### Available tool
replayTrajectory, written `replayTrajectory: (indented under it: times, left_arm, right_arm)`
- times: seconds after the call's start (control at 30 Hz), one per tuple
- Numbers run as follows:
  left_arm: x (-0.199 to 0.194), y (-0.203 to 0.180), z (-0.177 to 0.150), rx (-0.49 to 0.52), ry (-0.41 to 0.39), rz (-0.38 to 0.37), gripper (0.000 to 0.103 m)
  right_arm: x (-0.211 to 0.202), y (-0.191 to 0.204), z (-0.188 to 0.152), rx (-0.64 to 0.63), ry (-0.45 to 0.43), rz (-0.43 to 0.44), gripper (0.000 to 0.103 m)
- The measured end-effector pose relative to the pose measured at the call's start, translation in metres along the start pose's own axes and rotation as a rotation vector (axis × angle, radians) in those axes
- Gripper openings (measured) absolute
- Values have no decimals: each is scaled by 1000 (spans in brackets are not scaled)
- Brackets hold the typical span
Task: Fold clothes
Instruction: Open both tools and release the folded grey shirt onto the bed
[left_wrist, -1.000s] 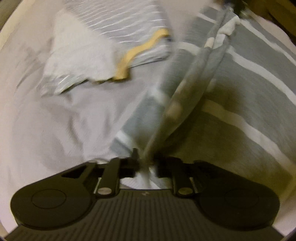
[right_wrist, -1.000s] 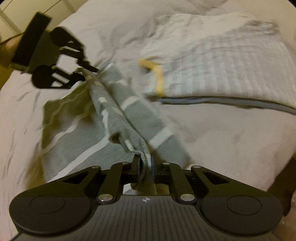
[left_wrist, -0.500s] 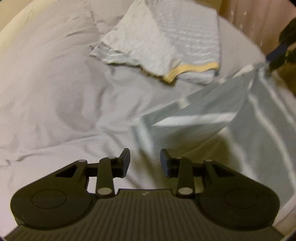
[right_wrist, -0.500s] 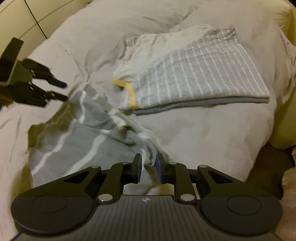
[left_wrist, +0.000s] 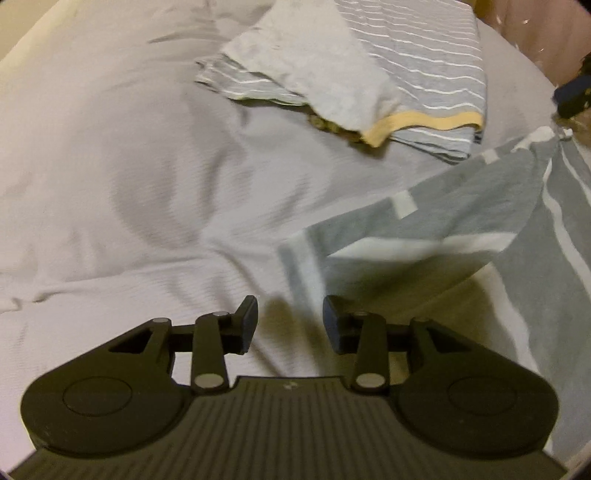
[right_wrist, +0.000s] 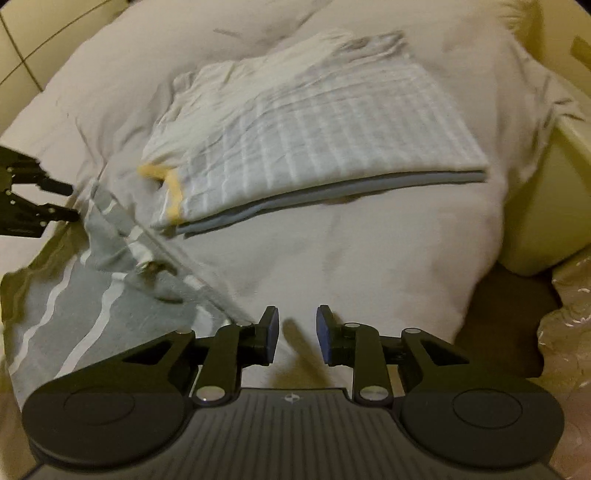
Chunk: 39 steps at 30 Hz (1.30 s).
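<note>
While the right wrist view alone takes in the bed's (right_wrist: 369, 258) edge and a crinkled plastic bag (right_wrist: 565, 332) beyond it, both views show the rumpled pale cover. The grey shirt (left_wrist: 461, 236), soft knit with white stripes, lies creased beside the folded pile (left_wrist: 406, 74) with its yellow trim. Left gripper (left_wrist: 290, 321) and right gripper (right_wrist: 293, 334) gape, holding nothing.

Left gripper (left_wrist: 290, 319) empty, jaws apart
</note>
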<state>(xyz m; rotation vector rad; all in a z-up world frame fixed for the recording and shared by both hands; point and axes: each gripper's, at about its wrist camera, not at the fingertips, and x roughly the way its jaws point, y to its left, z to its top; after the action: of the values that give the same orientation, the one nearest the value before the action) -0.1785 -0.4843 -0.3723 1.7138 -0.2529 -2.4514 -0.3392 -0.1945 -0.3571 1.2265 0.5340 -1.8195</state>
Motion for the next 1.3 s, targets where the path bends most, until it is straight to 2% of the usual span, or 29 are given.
replayTrajectory:
  times: [0.07,0.2,0.27,0.4,0.53,0.67,0.77,0.87,1.0,1.07,1.17,1.3]
  left_arm:
    - [-12,1,-3,-20,-23,0,32]
    - [-33,-17,-10,-84,-77,-96,32]
    - [-33,-33,-15,-74,-71,-122,32]
    - [-17,-51,-27,-69,-31,-131,35]
    - [-3,-29,-39,-163,5,-91,36]
    - [-17,4,-52,-247,23,-2,33]
    - [-41,9,-67,-252,3,27,33]
    - [-62,-13,-78,-216,-14,22,33]
    - [-69,-72,-94,-136,-7,-44,33]
    - [-61,-97,-107,-111,25,-45,33]
    - [-53,-107,-121,-173,38,-15,34]
    - [-67,-103,-122,-217,31,41,34]
  right_arm:
    - [-9,4,-4,-5,-13,30,28]
    - [-16,30,-14,-47,-9,145,28]
    - [-10,48,-19,-103,8,207,28]
    - [13,61,-21,-135,46,251,33]
    - [24,44,-19,-108,45,194,33]
    - [9,27,-27,-120,47,129,35]
    - [-12,38,-42,-186,40,161,35]
    - [-24,68,-61,-249,57,236,34]
    - [-23,103,-91,-225,118,317,34]
    - [-16,117,-109,-234,174,311,37]
    - [-13,119,-130,-208,228,289,37]
    - [-37,105,-132,-206,149,236,37]
